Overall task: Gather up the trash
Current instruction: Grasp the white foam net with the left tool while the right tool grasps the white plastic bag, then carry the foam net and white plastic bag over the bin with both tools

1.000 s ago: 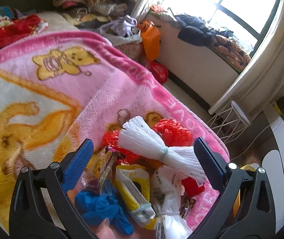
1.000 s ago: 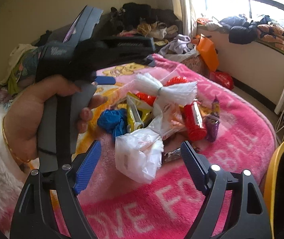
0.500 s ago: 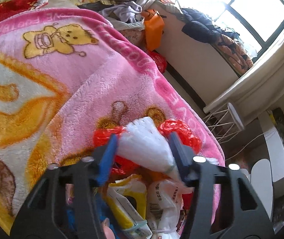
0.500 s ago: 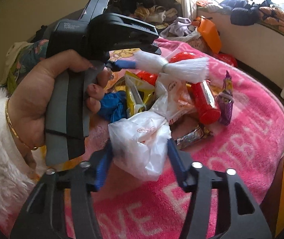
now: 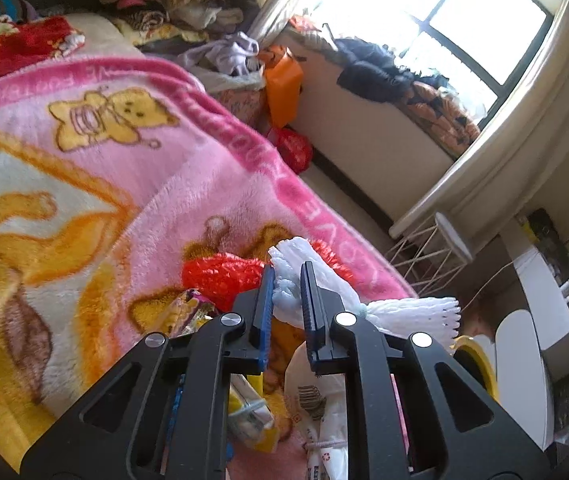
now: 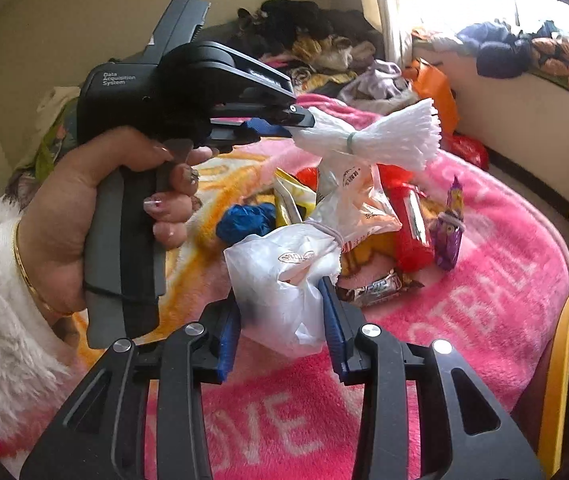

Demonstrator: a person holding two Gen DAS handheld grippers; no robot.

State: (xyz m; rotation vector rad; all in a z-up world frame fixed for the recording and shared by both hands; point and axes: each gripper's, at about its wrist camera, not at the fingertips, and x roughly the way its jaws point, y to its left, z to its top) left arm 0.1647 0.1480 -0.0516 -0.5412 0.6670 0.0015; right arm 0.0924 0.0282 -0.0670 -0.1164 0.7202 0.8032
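Note:
A pile of trash lies on a pink blanket (image 6: 484, 300): a blue wad (image 6: 244, 218), a red packet (image 6: 412, 224), a purple wrapper (image 6: 450, 228), yellow wrappers. My left gripper (image 5: 287, 284) is shut on a white foam net bundle (image 5: 408, 314) tied in the middle and holds it above the pile; it also shows in the right wrist view (image 6: 384, 138). My right gripper (image 6: 280, 308) is shut on a white plastic bag (image 6: 280, 280) at the pile's near edge.
A yellow-rimmed bin (image 6: 564, 360) stands at the bed's right edge, also low right in the left wrist view (image 5: 478, 356). Clothes are heaped at the bed's far end (image 6: 316, 40). An orange bag (image 5: 282, 80), a white wire stool (image 5: 432, 248) and a window ledge lie beyond.
Both grippers closed: the left on the foam net bundle, which has lifted off the pile, the right on the white plastic bag.

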